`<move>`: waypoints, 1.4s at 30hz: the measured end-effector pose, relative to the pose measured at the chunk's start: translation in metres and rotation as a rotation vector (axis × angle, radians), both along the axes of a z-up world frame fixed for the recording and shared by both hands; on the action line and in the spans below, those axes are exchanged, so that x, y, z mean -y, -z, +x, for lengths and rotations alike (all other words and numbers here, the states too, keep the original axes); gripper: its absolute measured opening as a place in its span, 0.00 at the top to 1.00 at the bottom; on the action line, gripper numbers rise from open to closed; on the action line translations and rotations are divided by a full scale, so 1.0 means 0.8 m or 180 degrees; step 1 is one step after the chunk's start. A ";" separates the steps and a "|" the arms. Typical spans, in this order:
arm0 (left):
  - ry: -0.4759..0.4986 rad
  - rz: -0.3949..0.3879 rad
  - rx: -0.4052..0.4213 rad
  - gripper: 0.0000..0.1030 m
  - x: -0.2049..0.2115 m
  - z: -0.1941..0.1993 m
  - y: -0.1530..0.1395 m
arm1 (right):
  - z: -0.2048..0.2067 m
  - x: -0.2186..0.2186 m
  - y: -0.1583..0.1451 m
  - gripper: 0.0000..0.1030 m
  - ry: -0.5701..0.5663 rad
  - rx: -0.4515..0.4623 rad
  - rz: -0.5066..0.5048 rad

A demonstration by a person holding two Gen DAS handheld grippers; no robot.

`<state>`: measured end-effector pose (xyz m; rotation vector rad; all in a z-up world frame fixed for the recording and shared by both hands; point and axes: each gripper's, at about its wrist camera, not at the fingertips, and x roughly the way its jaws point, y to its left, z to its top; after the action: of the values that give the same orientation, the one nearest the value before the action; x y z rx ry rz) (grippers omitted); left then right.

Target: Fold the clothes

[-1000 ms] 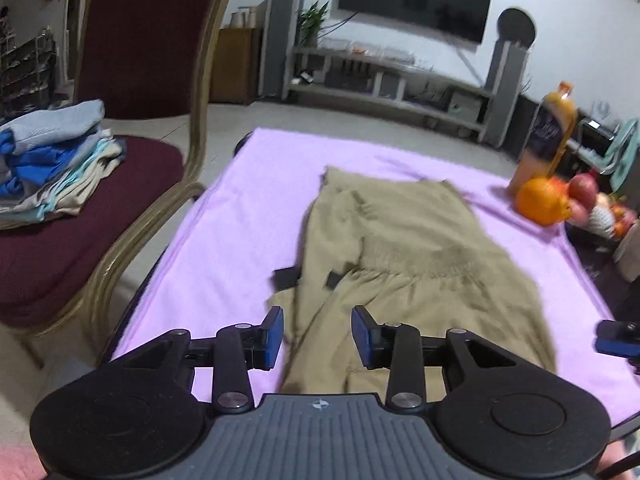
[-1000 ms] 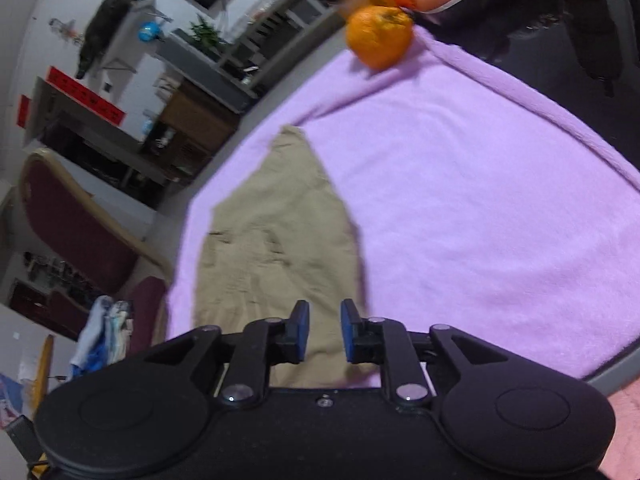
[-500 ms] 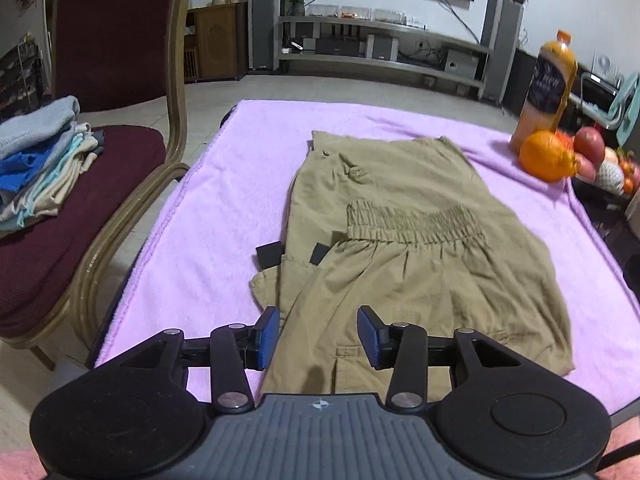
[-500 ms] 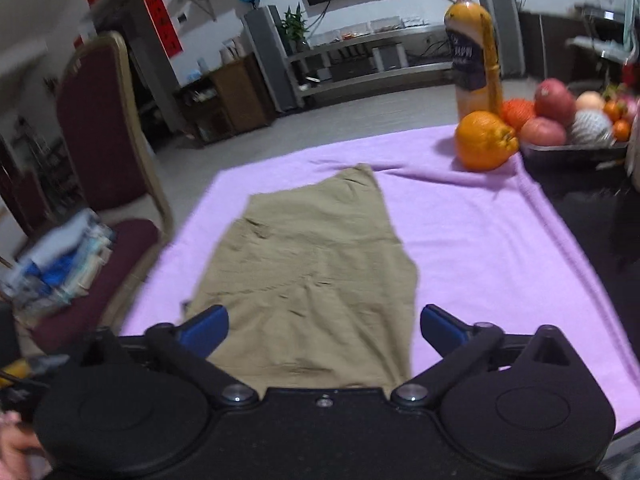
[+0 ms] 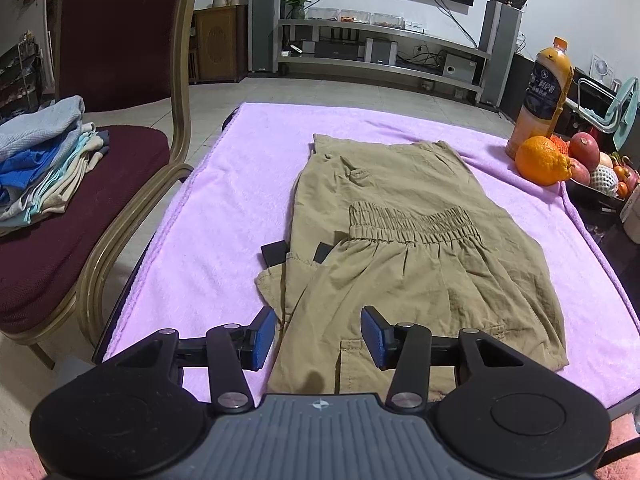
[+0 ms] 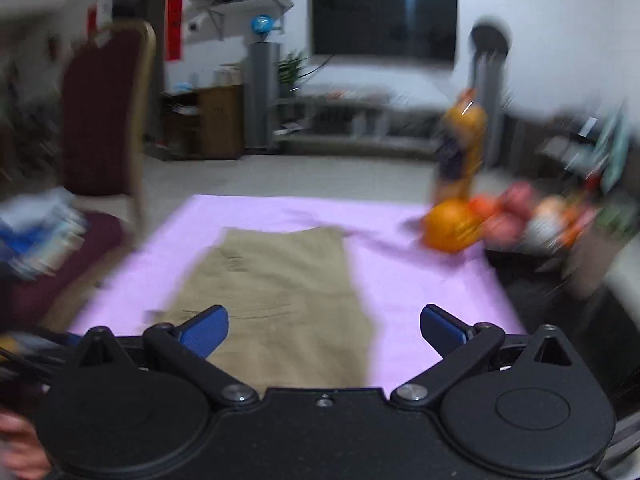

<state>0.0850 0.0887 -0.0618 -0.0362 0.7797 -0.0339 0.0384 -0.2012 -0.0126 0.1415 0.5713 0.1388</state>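
Khaki trousers lie folded over on the purple towel, the elastic waistband lying across the legs mid-table. My left gripper is open and empty, just above the near edge of the trousers. In the blurred right wrist view the trousers lie ahead on the towel, and my right gripper is wide open and empty above their near end.
A maroon chair at the left holds a stack of folded clothes. An orange, a juice bottle and a fruit tray stand at the table's far right. A TV stand lines the far wall.
Both grippers have opened wider and let go of the trousers. The right gripper has pulled back and levelled out; its view is motion-blurred. The trousers now lie folded and still.
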 end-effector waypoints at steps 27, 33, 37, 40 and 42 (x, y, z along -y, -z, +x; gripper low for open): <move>0.0200 -0.0101 0.0005 0.61 0.010 0.029 -0.017 | 0.076 0.081 0.098 0.60 0.0170 -0.1135 0.1758; 0.0374 -0.0273 -0.0143 0.87 0.018 0.088 -0.020 | 0.141 0.077 0.110 0.92 -0.0421 -0.1044 0.2099; 0.0376 -0.0285 -0.0311 0.85 0.030 0.142 0.004 | 0.201 0.053 0.143 0.91 -0.0769 -0.1344 0.2293; 0.0334 -0.0235 -0.0437 0.79 0.037 0.179 0.031 | 0.238 0.038 0.174 0.91 -0.0753 -0.1521 0.2174; 0.0211 -0.0285 -0.0561 0.69 0.031 0.191 0.044 | 0.262 0.028 0.195 0.97 -0.0741 -0.1639 0.2094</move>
<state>0.2378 0.0637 -0.0971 -0.0994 0.9553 -0.1299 0.2482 -0.2237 -0.1688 0.7662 1.0414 0.5257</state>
